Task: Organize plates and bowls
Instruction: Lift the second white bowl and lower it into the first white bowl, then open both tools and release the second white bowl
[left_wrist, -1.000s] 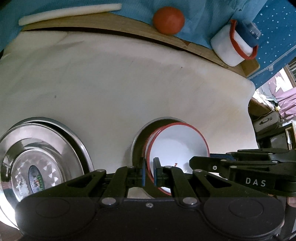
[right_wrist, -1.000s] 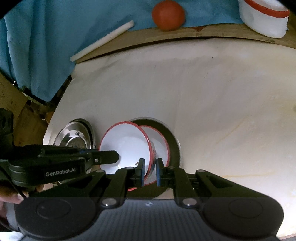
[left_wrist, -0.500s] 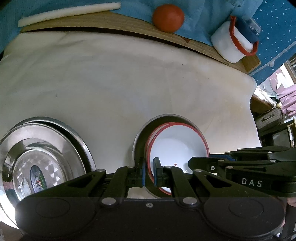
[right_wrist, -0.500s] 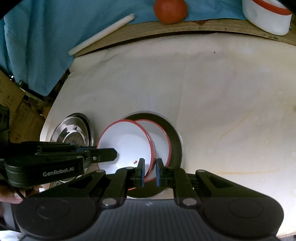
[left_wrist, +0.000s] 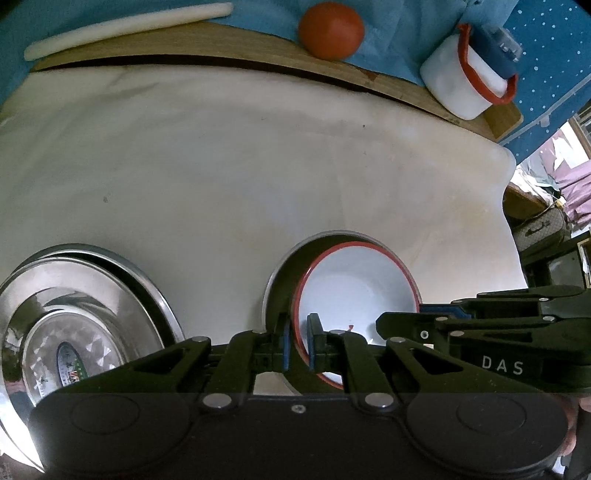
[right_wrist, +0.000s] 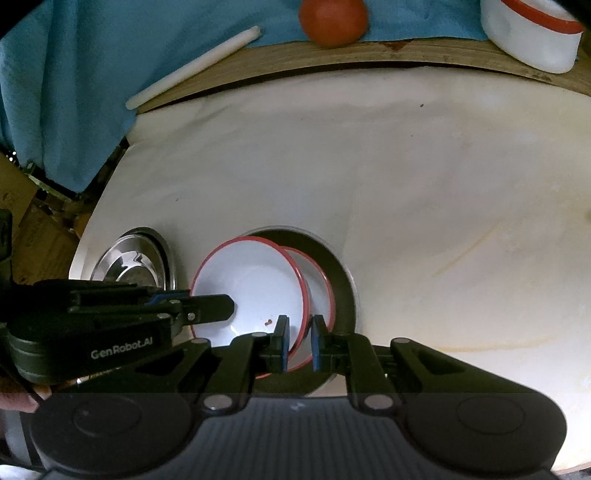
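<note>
Left tool (left_wrist: 297, 349) and right tool (right_wrist: 299, 345) each pinch opposite rims of the white red-rimmed enamel bowl (right_wrist: 255, 291), jaws nearly closed. It sits tilted over a second red-rimmed bowl (right_wrist: 319, 291), mostly hidden, inside a dark steel dish (right_wrist: 341, 280). Left of the tools, stacked steel plates (left_wrist: 74, 314), cut off by the frame.

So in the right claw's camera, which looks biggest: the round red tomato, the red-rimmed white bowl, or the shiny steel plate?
1. Red-rimmed white bowl
2. Shiny steel plate, partly hidden, so unsure
3. Round red tomato, farthest away, so it may only look small
</note>
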